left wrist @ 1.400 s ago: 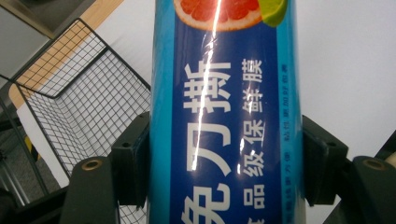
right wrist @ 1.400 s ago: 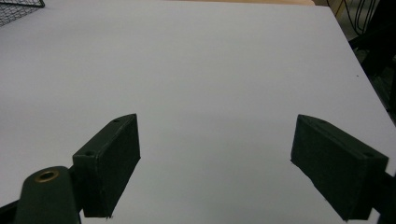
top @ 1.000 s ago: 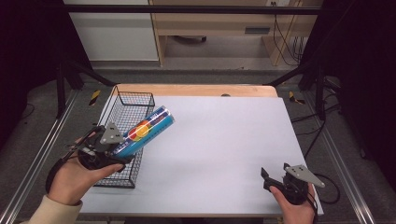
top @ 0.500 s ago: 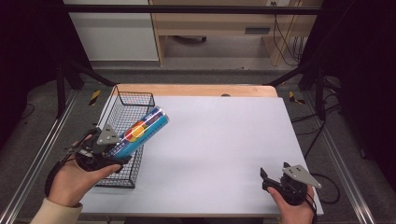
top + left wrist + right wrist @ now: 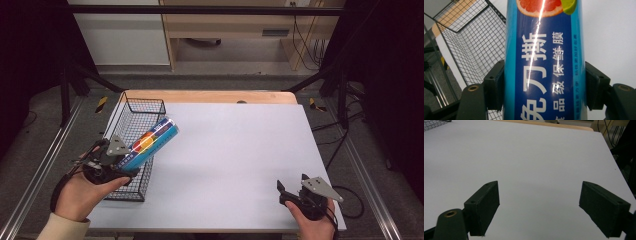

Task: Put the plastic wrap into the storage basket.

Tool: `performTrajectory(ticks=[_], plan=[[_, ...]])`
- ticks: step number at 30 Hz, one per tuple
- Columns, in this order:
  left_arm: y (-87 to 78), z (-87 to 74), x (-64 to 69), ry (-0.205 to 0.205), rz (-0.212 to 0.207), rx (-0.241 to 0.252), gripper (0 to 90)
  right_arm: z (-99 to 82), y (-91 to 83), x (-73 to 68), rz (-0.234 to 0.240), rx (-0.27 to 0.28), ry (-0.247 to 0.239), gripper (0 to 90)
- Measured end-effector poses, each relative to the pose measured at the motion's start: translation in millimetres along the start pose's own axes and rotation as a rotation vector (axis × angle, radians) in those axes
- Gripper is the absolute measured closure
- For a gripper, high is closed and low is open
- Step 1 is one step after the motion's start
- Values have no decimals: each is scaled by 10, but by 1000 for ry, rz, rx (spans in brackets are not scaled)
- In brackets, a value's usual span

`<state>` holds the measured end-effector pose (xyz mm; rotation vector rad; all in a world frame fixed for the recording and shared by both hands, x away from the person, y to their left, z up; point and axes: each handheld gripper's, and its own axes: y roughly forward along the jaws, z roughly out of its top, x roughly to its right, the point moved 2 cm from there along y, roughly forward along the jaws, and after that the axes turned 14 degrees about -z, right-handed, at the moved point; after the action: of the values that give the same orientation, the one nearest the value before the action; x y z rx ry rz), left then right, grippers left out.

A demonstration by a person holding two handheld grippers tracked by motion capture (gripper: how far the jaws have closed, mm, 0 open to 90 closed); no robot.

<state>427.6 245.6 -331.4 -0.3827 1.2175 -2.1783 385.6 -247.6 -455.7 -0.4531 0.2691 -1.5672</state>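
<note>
A long blue box of cling film (image 5: 151, 142) with a citrus picture and white Chinese lettering is clamped at its near end in my left gripper (image 5: 126, 161). It slants up and to the right over the black wire basket (image 5: 145, 106) at the table's left edge. In the left gripper view the box (image 5: 544, 60) runs straight up between both pads (image 5: 495, 85), which press on its sides. My right gripper (image 5: 291, 186) rests at the table's near right corner, jaws wide apart (image 5: 540, 207) with only the white tabletop between them.
The white tabletop (image 5: 235, 150) stretches between the two hands, with a wooden strip (image 5: 210, 96) along its far edge. Metal rails (image 5: 35, 175) run along the table's left and right sides. Shelving and cables stand beyond the far edge.
My left gripper has drifted slightly left with the box, whose far end has swung a little toward the basket. The right gripper has stayed in place.
</note>
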Motion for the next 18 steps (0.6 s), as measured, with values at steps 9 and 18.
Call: performTrajectory(ticks=[9, 18], plan=[[-49, -73, -24, -21, 17, -17, 321, -2, 8, -2, -1, 1, -5, 166], [-87, -109, -61, -41, 27, -15, 321, -4, 5, -3, -6, 1, -2, 166]])
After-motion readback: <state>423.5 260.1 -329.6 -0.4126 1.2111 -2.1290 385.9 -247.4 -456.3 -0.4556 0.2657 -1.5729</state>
